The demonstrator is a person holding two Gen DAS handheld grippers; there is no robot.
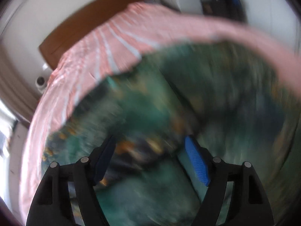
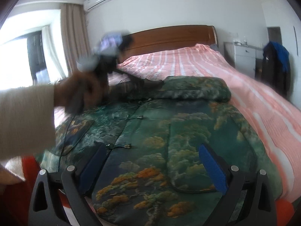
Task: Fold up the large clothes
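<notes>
Large dark-green padded garment with orange-and-green tree print lies flat on pink striped bedsheet, long axis running toward brown wooden headboard. Far end folded into thick roll. Metal clasps along centre seam. Right gripper jaws wide, holding nothing. Left gripper jaws wide above garment; view blurred.

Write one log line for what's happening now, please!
left gripper: open, over green garment | right gripper: open, above garment | garment on pink bed
</notes>
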